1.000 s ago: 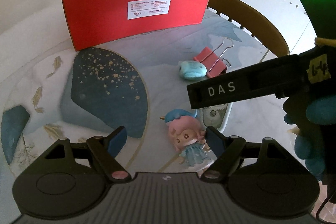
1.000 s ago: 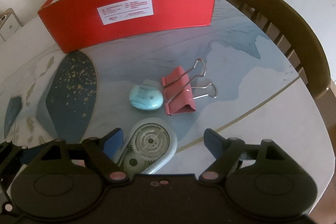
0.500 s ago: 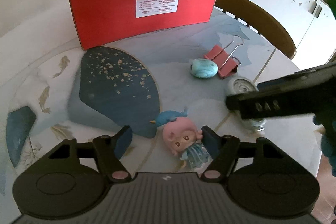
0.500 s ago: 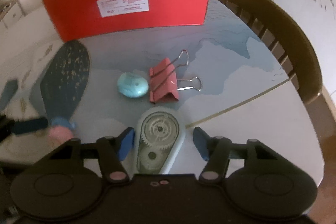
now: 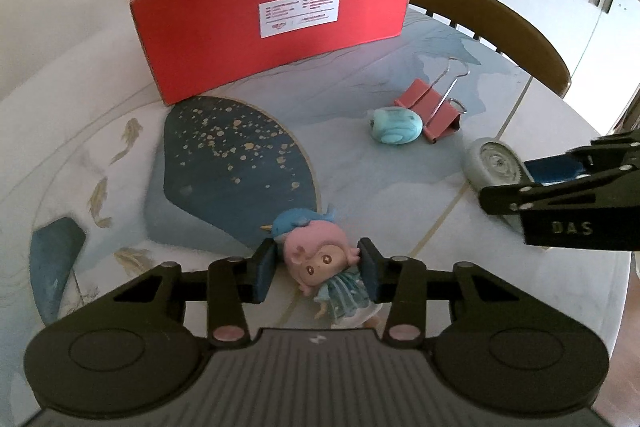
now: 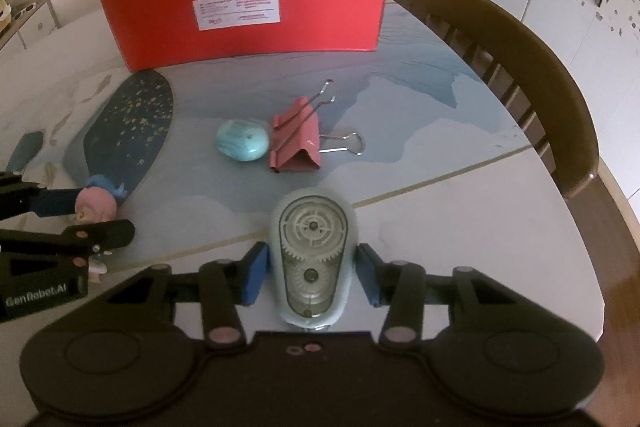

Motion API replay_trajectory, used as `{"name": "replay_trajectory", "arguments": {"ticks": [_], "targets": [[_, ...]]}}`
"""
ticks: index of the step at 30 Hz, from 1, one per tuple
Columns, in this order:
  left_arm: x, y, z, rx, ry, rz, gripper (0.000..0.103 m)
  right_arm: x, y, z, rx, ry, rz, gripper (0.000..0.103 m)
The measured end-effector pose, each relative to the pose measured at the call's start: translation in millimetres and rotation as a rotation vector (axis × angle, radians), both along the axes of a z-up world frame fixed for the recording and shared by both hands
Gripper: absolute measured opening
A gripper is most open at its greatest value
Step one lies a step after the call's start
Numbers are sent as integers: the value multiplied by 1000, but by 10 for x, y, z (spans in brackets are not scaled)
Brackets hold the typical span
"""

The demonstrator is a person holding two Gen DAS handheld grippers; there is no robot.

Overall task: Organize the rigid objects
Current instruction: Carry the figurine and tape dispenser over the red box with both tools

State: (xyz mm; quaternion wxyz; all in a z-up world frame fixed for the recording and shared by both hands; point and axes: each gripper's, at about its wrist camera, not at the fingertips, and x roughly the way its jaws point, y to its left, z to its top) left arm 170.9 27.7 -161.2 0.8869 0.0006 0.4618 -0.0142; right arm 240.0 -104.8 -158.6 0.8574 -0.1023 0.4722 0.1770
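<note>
A pink-haired doll figurine (image 5: 316, 261) with a blue whale on its head lies on the patterned table (image 5: 400, 195). My left gripper (image 5: 316, 263) is closing, and both pads touch the sides of its head. A pale blue correction tape dispenser (image 6: 312, 259) lies flat between the blue pads of my right gripper (image 6: 312, 267). Those jaws are closing too and meet its sides. From the right wrist view, the left gripper (image 6: 96, 217) and doll (image 6: 96, 205) sit at the far left. The open red box (image 5: 272, 27) stands at the back.
A teal oval item (image 6: 242, 145) and a red binder clip (image 6: 296, 139) lie side by side mid-table, between the grippers and the red box (image 6: 248, 15). A wooden chair (image 6: 520, 67) curves round the table's right edge. White cabinets line the back right.
Both pairs of jaws narrowed from wide apart to touching: the left on the doll's head, the right on the dispenser. The right gripper shifted rightward in the left wrist view, the dispenser now centred between its pads.
</note>
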Motion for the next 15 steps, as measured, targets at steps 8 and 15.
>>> {"name": "replay_trajectory", "arguments": {"ticks": [8,15], "targets": [[-24,95,63,-18,9,31,38,-44,-89,166,18,-19,19,47],[-51,187,195,-37,-5,68,38,-58,-128,373,49,-45,35,47]]}}
